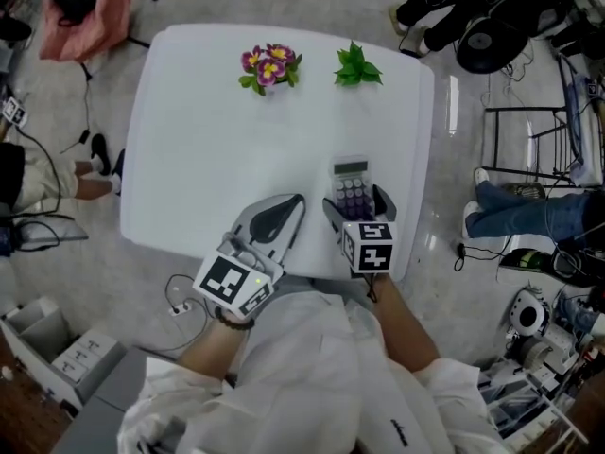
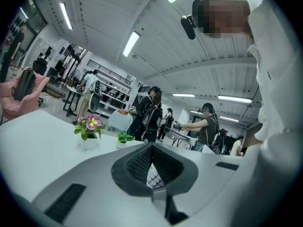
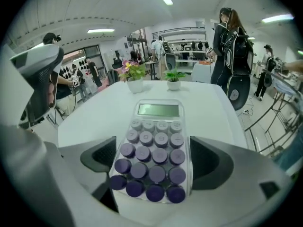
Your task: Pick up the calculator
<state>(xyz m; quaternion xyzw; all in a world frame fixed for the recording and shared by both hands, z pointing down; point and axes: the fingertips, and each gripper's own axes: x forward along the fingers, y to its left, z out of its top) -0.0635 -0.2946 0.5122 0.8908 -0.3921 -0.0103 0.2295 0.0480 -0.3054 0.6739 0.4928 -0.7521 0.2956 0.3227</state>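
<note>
**Calculator held in the right jaws, lift in hand**

The calculator (image 1: 352, 189) sits on the person's side of the green plant (image 1: 357, 66), almost straight in line with it, over the white table (image 1: 198, 159). The right gripper (image 3: 152, 161) straddles it with jaws wide. Its dark pads (image 3: 102, 157) appear to meet the two long sides of the clear case, about level with the lower rows of purple keys. That reads as a grip on the calculator, not an empty reach. Whether the case has left the table I cannot tell. The left gripper (image 1: 295, 202), also on the person's side of the plant and off to its left, has its jaws closed together on nothing.

The step in hand looks like the lift. To do it well, the squeeze should be even on both sides and firm enough that the smooth case cannot slide. The pads hold only its near half, so the display end hangs forward like a lever. A straight rise with a steady wrist should keep that far end from dipping or dragging. The left gripper is best kept clear of the calculator.
</note>
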